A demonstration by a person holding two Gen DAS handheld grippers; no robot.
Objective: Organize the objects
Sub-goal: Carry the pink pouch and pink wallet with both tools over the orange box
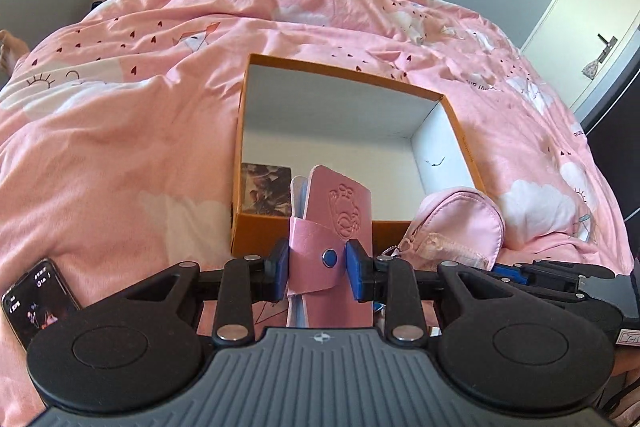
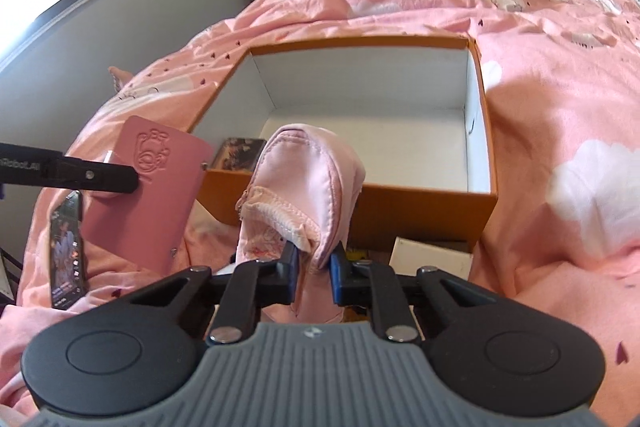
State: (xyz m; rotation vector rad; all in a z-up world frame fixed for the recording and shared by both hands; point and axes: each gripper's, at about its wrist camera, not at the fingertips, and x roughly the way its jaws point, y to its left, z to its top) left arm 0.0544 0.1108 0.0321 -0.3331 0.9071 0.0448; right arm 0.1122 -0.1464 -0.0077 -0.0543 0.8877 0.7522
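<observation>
On pink bedspread [image 1: 120,131]: orange box [image 1: 240,163], open top, picture card [image 1: 266,189] inside.
Left gripper [image 1: 320,269] clamps pink wallet [image 1: 340,211] before box; right gripper [image 2: 314,267] pinches pink pouch [image 2: 304,179] at box's near wall; phone [image 2: 66,251] alongside.

pink notebook [image 1: 332,227], strap snapped, upright before orange box [image 1: 460,131]; pink pouch [image 2: 304,179] upright at its near wall; card [image 2: 240,155] inside.

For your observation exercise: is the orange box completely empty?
No. A small picture card lies in a near corner of the orange box.
</observation>
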